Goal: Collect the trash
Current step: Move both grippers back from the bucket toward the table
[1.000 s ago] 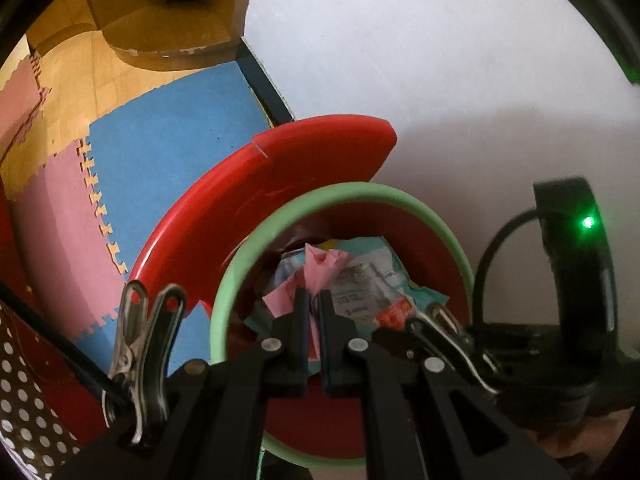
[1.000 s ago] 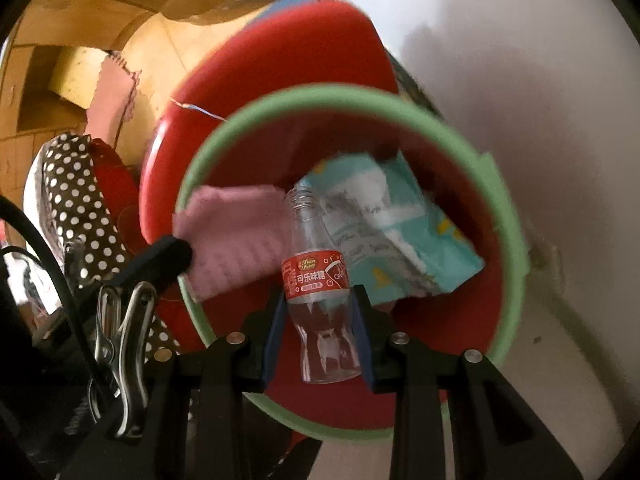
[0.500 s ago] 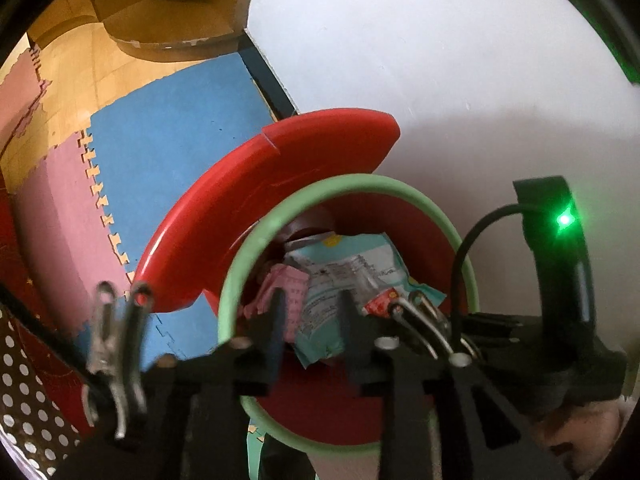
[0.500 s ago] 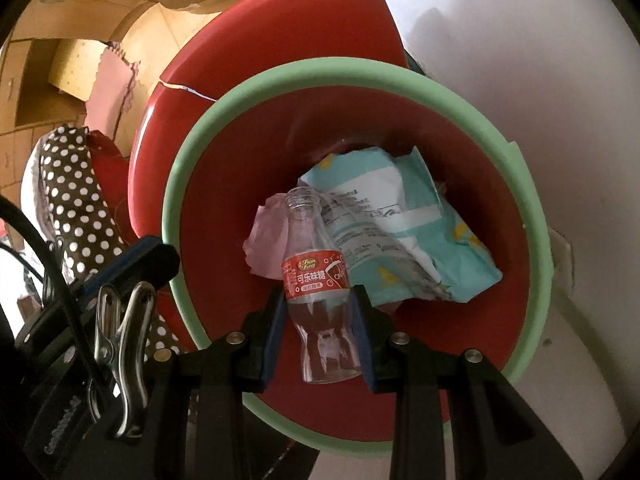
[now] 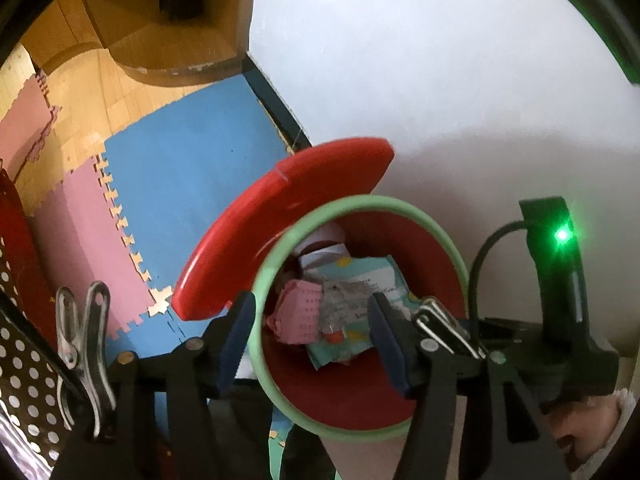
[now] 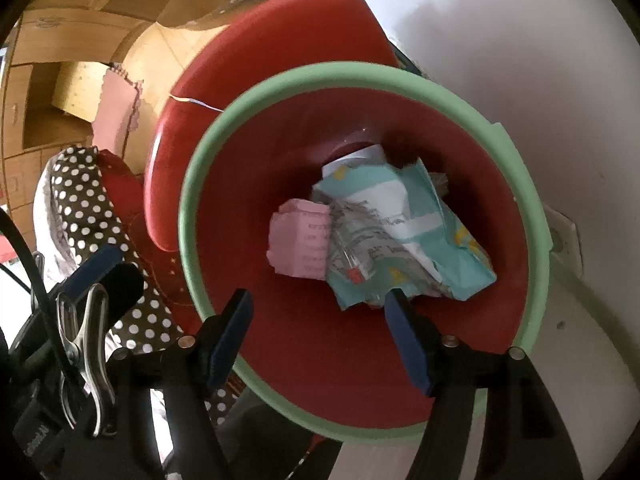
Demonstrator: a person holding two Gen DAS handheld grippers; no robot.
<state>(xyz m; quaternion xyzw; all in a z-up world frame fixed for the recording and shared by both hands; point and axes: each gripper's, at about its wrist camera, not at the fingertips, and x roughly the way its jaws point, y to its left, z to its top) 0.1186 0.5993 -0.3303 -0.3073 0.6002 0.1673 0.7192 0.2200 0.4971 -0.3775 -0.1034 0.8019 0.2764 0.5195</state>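
Observation:
A red bin with a green rim (image 5: 384,200) (image 6: 320,76) stands against the wall, its red lid (image 5: 280,208) (image 6: 280,40) tipped up behind it. Inside lie a pink paper (image 5: 300,312) (image 6: 300,240), a teal wrapper (image 5: 360,280) (image 6: 416,232) and a clear bottle (image 6: 352,256) with a red label, on its side. My left gripper (image 5: 314,320) hangs over the bin, jaws opening with nothing between them. My right gripper (image 6: 320,312) is above the bin too, jaws opening and empty. The right gripper's body with a green light (image 5: 560,280) shows in the left wrist view.
A white wall (image 5: 440,80) runs behind the bin, with a socket (image 6: 564,236) low on it. Blue and pink foam mats (image 5: 180,168) cover the wooden floor. Polka-dot fabric (image 6: 80,200) lies left of the bin. Wooden furniture (image 5: 168,20) stands farther back.
The left gripper opened, let the pink paper drop into the bin and rose a little. The right gripper opened and the bottle fell onto the wrapper.

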